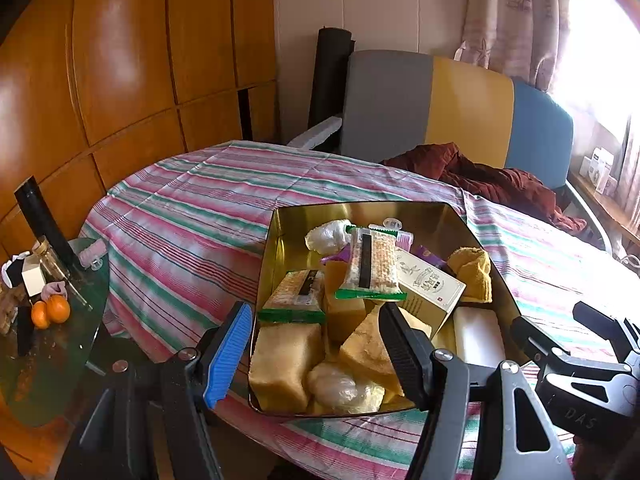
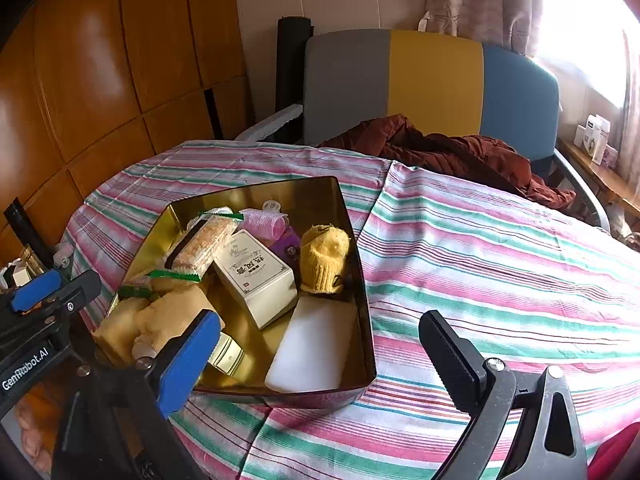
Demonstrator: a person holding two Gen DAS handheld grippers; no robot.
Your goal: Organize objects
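Gold tin [image 2: 362, 280] sits on the striped tablecloth [image 2: 500, 248], packed with snack bars [image 1: 370, 268], sponge blocks [image 1: 286, 360], a white box [image 2: 256, 276] and a yellow knit piece [image 2: 324, 258]. Left gripper [image 1: 320, 344] jaws apart over the tin's near edge, gripping nothing. Right gripper [image 2: 320, 352] wide apart, empty. Only left view shows the side table's oranges [image 1: 50, 311]; only right view shows the pink roller [image 2: 264, 220] clearly.

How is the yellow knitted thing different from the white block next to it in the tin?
The yellow knitted thing looks fuzzy and rolled up; the white block is smooth and flat. The knitted thing stands bunched toward the tin's far side; the block lies nearer the front. Both sit inside the gold tin, along the same wall.
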